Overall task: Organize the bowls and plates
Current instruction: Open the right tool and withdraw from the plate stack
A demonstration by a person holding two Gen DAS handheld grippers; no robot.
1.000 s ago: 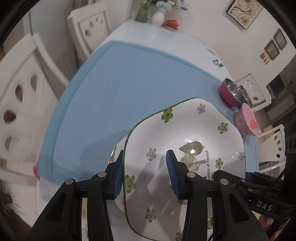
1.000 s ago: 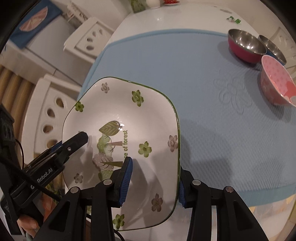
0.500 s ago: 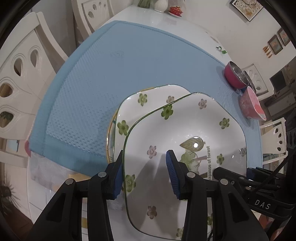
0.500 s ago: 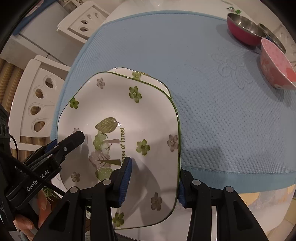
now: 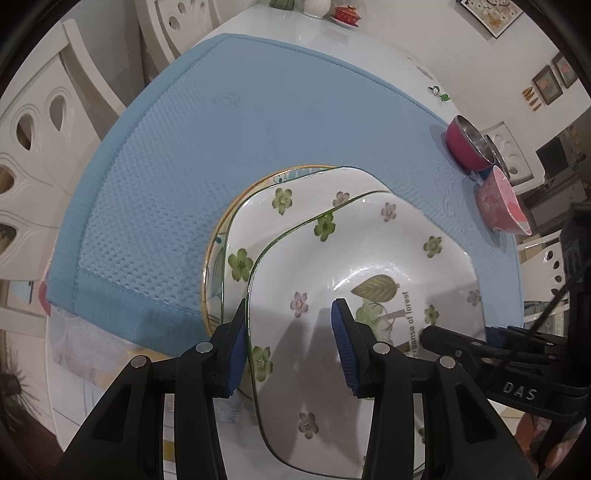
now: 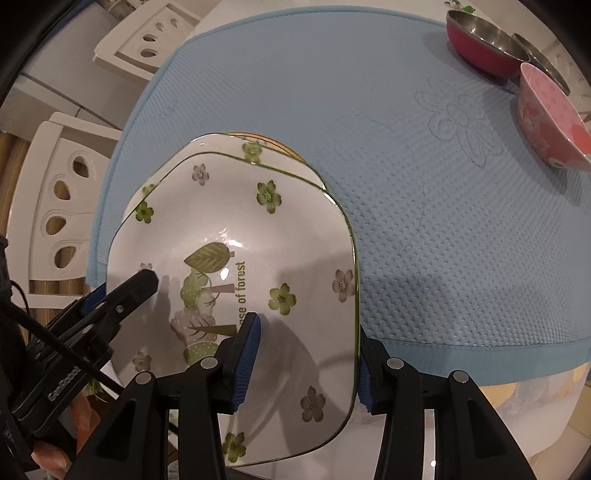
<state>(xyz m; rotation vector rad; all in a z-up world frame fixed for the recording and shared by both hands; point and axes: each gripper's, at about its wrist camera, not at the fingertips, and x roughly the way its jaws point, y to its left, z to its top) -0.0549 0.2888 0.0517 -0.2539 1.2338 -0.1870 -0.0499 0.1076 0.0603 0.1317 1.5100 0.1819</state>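
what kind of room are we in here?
Most likely a home dining room: a white table under a blue mat, white cut-out dining chairs around it, framed pictures on the wall, and floral plates and bowls laid out.
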